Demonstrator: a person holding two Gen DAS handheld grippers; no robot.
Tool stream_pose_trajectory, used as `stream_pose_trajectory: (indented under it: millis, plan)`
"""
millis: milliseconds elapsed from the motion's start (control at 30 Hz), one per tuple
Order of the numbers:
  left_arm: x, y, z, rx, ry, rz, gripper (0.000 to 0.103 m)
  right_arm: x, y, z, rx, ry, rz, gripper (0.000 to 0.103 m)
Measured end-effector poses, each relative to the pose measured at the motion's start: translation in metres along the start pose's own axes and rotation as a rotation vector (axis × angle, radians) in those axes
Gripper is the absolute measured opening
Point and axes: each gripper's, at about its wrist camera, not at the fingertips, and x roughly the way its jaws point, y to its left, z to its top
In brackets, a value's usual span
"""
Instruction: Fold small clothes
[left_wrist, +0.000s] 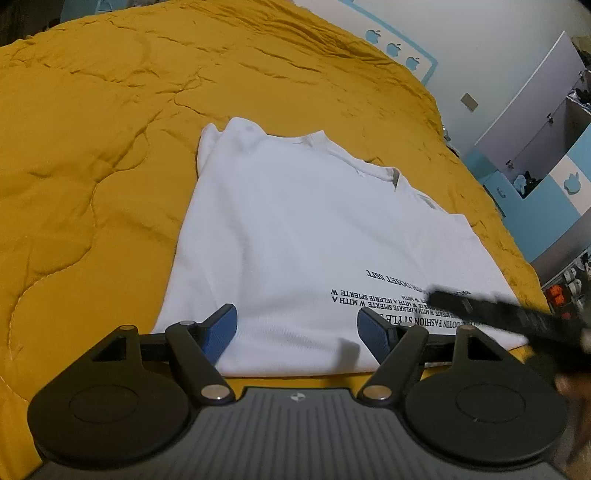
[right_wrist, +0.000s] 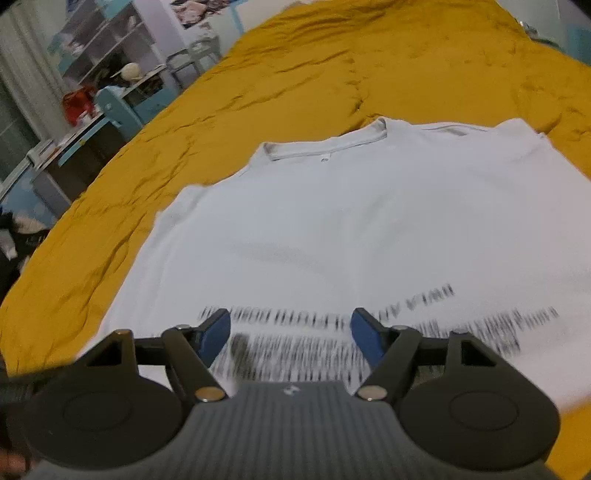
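Across a rumpled mustard-yellow quilt (left_wrist: 92, 166): white t-shirt (left_wrist: 295, 229) laid flat, partly folded, collar (left_wrist: 369, 168) at the far end, hem nearest both cameras. Black printed lettering (left_wrist: 388, 299) across the near part of the shirt, upside down in the left wrist view, smeared by blur in the right wrist view. One sleeve tucked at the far left corner in the left view.

Left gripper (left_wrist: 297, 332): jaws spread wide, blue pads (left_wrist: 221, 332) hanging just over the hem, nothing between them, no cloth pinched. Dark blurred bar crossing the lower right of the left view, over the lettering; likely part of the right gripper (right_wrist: 290, 336), not sure.

Right gripper: jaws likewise apart, nothing clamped, blue fingertips (right_wrist: 214, 338) above the lettered band of the shirt near the hem. Contact with the fabric: cannot tell, too blurred.

Beyond the bed: pale wall with blue trim (left_wrist: 402, 40) in the left view, cluttered shelves (right_wrist: 107, 48) and a blue desk (right_wrist: 118, 107) in the right view.
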Motion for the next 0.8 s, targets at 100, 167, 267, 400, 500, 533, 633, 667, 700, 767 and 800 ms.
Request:
stream_pose_trajectory:
  millis: [100, 167, 267, 400, 500, 533, 633, 667, 700, 767, 800]
  plan:
    - [0.000, -0.001, -0.003, 0.012, -0.007, 0.003, 0.087, -0.018, 0.005, -0.022, -0.005, 0.019, 0.015, 0.076]
    - [0.000, -0.001, -0.003, 0.020, -0.007, 0.003, 0.087, -0.025, 0.004, -0.037, 0.004, 0.018, 0.025, 0.076]
    - [0.001, -0.001, -0.002, 0.020, -0.003, -0.001, 0.087, -0.027, 0.006, -0.049, -0.034, -0.003, 0.011, 0.076]
    - [-0.002, 0.001, 0.003, -0.008, 0.008, -0.014, 0.083, -0.021, 0.010, -0.048, -0.052, 0.002, -0.018, 0.079]
    - [-0.017, 0.007, 0.015, -0.054, 0.002, -0.028, 0.078, -0.022, 0.015, -0.042, -0.055, 0.004, -0.043, 0.080]
    - [-0.023, 0.009, 0.020, -0.057, -0.009, -0.029, 0.079, -0.025, 0.018, -0.038, -0.049, -0.005, -0.050, 0.080]
    - [-0.038, 0.020, 0.038, -0.029, -0.041, 0.004, 0.083, -0.034, 0.037, -0.032, -0.100, -0.051, -0.028, 0.080]
    - [-0.041, 0.024, 0.044, -0.017, -0.047, 0.022, 0.083, -0.035, 0.048, -0.031, -0.150, -0.067, -0.028, 0.081]
    - [-0.043, 0.029, 0.051, -0.013, -0.052, 0.041, 0.083, -0.034, 0.062, -0.032, -0.217, -0.077, -0.034, 0.081]
    - [-0.045, 0.041, 0.064, -0.030, -0.051, 0.058, 0.083, -0.030, 0.086, -0.035, -0.329, -0.076, -0.034, 0.081]
    - [-0.044, 0.048, 0.070, -0.047, -0.047, 0.056, 0.083, -0.026, 0.098, -0.038, -0.382, -0.072, -0.023, 0.081]
